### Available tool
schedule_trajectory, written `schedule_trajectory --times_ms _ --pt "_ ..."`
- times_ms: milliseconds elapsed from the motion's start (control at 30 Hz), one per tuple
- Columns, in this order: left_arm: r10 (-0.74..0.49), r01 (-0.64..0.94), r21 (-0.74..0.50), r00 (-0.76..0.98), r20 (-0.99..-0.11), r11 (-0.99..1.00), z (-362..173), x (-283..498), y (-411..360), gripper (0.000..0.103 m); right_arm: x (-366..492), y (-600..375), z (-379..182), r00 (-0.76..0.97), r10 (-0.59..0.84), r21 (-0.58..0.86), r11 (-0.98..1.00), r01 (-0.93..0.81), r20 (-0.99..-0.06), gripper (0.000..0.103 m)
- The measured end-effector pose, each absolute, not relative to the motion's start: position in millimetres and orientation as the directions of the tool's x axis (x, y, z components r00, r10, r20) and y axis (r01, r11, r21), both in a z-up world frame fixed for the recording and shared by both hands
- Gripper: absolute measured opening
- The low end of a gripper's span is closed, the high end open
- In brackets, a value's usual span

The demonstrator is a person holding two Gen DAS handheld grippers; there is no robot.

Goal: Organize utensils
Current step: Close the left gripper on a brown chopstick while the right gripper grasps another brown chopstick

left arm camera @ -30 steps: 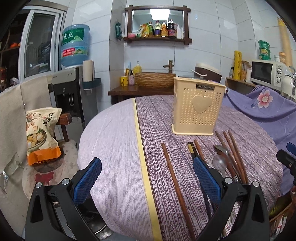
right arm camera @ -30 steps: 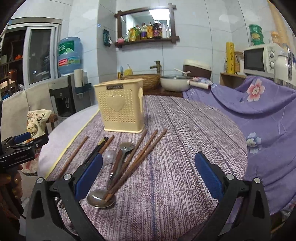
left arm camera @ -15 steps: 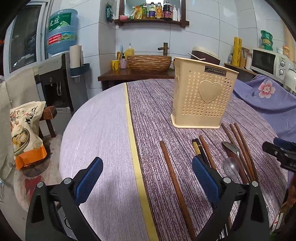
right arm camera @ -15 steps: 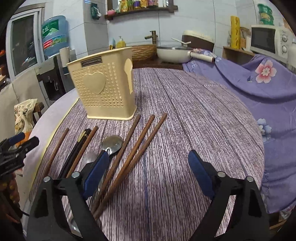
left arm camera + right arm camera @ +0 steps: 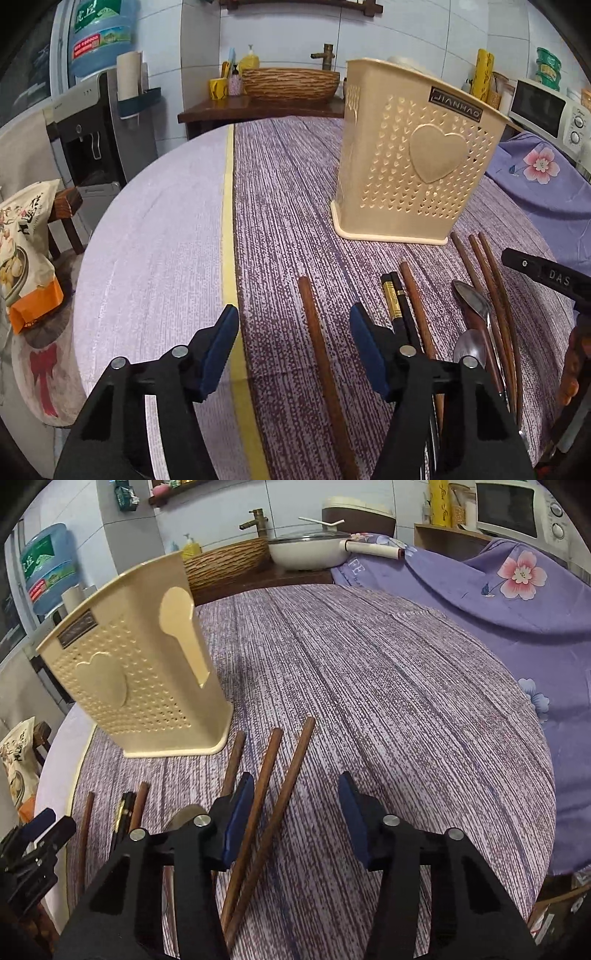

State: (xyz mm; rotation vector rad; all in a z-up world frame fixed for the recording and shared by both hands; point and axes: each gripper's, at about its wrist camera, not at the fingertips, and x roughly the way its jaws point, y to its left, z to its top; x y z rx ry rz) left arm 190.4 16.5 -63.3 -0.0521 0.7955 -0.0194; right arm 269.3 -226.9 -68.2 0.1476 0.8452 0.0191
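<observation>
A cream perforated utensil holder [image 5: 417,170] with a heart stands upright on the round table; it also shows in the right wrist view [image 5: 136,686]. Brown wooden chopsticks [image 5: 321,354], a black pair [image 5: 397,306] and metal spoons [image 5: 474,301] lie in front of it. My left gripper [image 5: 293,328] is open and low over the table, with one brown chopstick between its fingers. My right gripper [image 5: 295,797] is open and low over two brown chopsticks [image 5: 273,794], which lie between its fingers. Neither holds anything.
The table wears a purple striped cloth [image 5: 369,686] with a yellow band [image 5: 229,229]. A flowered purple sheet [image 5: 498,590] drapes at the right. A snack bag [image 5: 22,251] sits on a chair at left. A water dispenser [image 5: 99,122] and a basin counter [image 5: 288,85] stand behind.
Both grippers have moved forward and down toward the utensils, and both have narrowed their opening. The holder looms larger in both views.
</observation>
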Motion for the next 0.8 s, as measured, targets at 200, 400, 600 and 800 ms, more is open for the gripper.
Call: schedule_trajectory --times_ms 200,400,600,800 --pt "-0.002 -0.011 -0.012 0.684 -0.73 1.0 -68 200 10 0.054 291 -224 -80 0.618 0.069 0.131 0.99 0.056 -0.783 0.036" --pt "0.015 -0.017 0.005 0.659 -0.752 1.0 -77 208 5 0.047 302 -214 -83 0.604 0.049 0.082 0.996 0.028 -0.796 0.032" --pt "0.008 0.004 0.014 0.639 -0.769 1.0 -77 213 1 0.042 310 -213 -83 0.596 0.062 0.084 0.996 0.01 -0.801 0.028" --pt "-0.002 0.021 0.013 0.605 -0.796 1.0 -75 225 -1 0.037 315 -217 -82 0.598 0.069 0.088 0.996 0.002 -0.799 0.018"
